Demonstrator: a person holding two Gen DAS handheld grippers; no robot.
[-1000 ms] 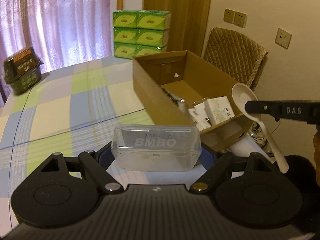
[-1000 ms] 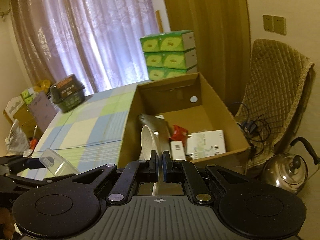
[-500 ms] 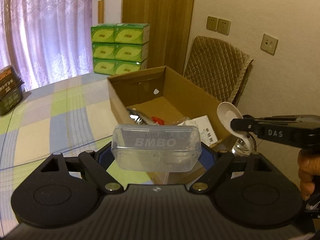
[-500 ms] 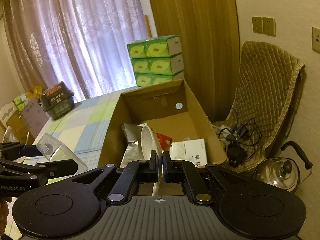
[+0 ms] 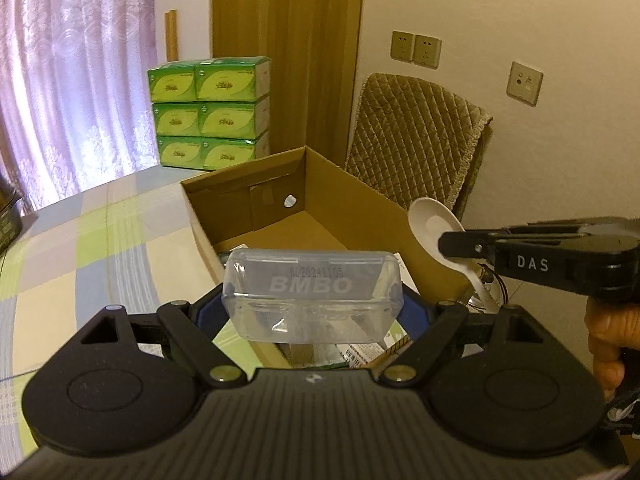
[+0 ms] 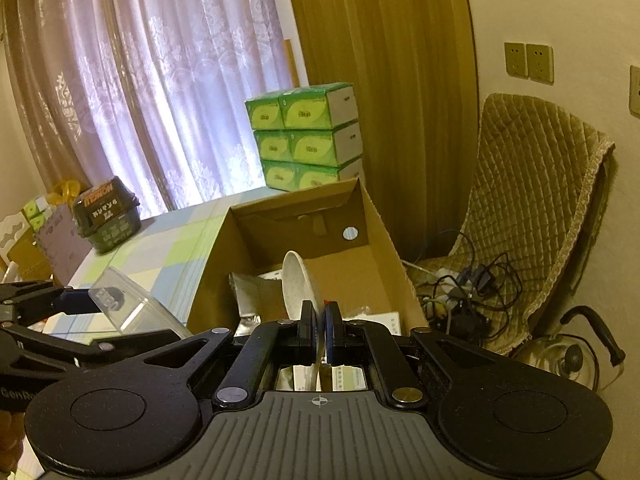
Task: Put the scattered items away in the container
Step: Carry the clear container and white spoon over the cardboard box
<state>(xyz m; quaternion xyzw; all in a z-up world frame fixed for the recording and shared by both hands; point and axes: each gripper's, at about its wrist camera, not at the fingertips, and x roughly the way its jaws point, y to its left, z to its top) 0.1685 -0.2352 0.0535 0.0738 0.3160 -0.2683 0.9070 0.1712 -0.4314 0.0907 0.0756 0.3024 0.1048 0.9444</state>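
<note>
Above the cardboard box (image 5: 360, 204) | left tool (image 5: 312, 312) holds clear case (image 5: 312, 292), right tool (image 6: 319, 338) holds white spoon (image 6: 298, 284) | you lower both inside before releasing.

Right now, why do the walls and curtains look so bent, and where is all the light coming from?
Left wrist view: the fisheye lens bows the curtain and wall edges, corners go black, and the clear plastic box catches pale glare. Right wrist view: same bending; daylight glows through the curtain, leaving the cardboard box interior dim and the white spoon close and slightly soft.
</note>
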